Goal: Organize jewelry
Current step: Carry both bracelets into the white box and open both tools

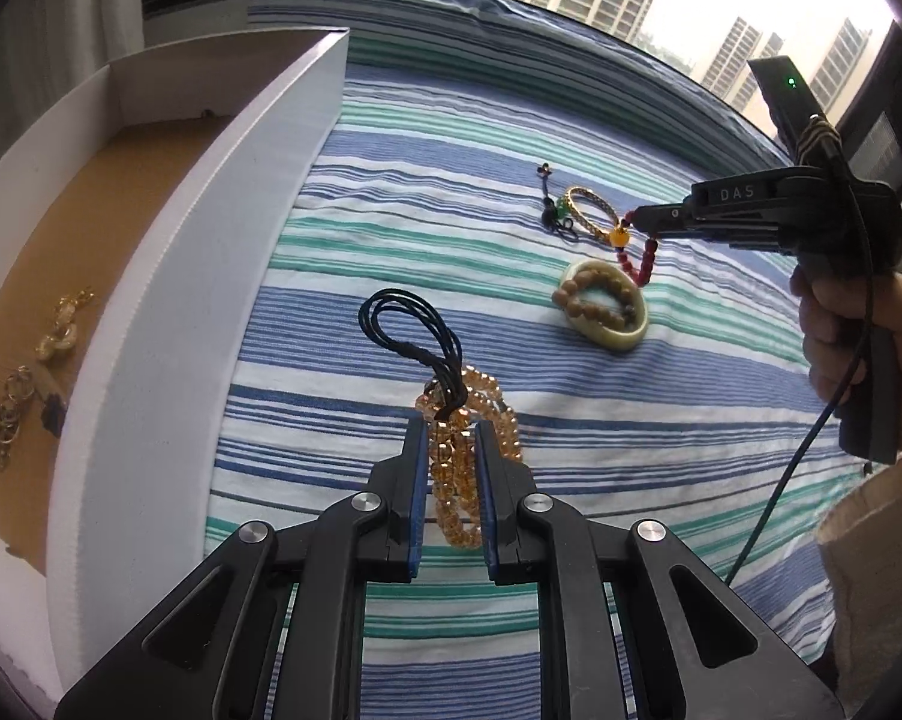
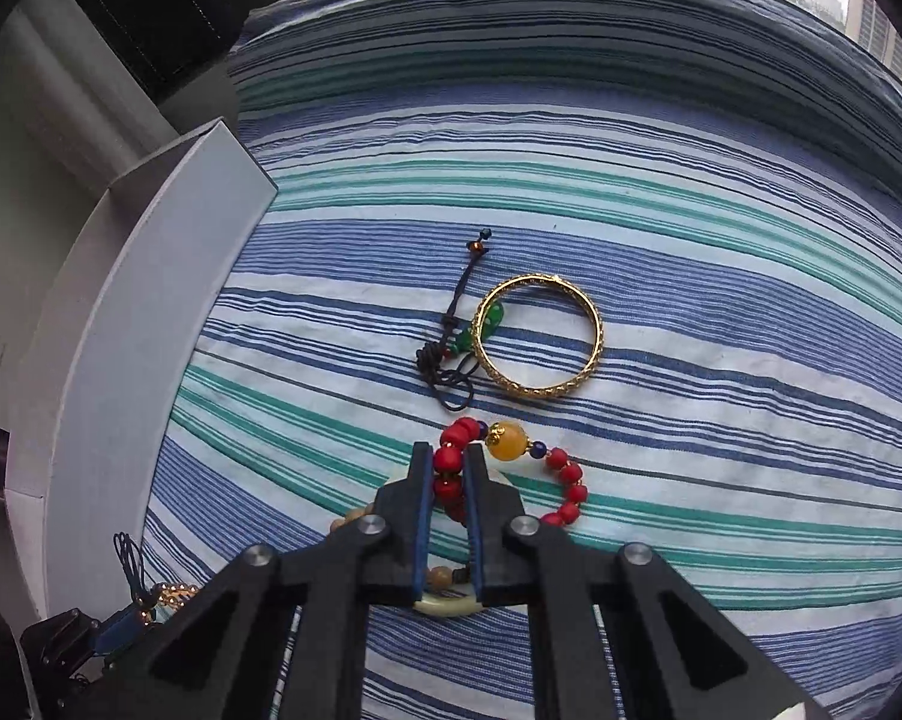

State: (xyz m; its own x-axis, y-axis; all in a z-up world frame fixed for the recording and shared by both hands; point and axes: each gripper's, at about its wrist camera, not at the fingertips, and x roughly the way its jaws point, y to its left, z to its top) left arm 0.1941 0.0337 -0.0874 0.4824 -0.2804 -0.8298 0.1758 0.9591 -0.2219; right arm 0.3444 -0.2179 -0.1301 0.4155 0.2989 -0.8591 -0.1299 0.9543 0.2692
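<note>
My left gripper (image 1: 449, 432) is shut on an amber bead strand (image 1: 451, 480) with a black cord loop (image 1: 415, 330), held above the striped bedspread. My right gripper (image 2: 449, 456), which also shows in the left wrist view (image 1: 643, 222), is shut on a red bead bracelet (image 2: 565, 486) with a yellow bead (image 2: 508, 441). On the spread lie a gold bangle (image 2: 538, 336), a black cord charm with a green bead (image 2: 451, 354), and a pale jade bangle with brown beads (image 1: 601, 306). The white box (image 1: 169, 312) stands at the left.
The box's brown floor holds gold chain pieces (image 1: 61, 330) and a cluster of rings (image 1: 7, 414). The striped bedspread (image 2: 691, 240) stretches away to a window with tall buildings. A hand and cable (image 1: 841, 348) are at the right.
</note>
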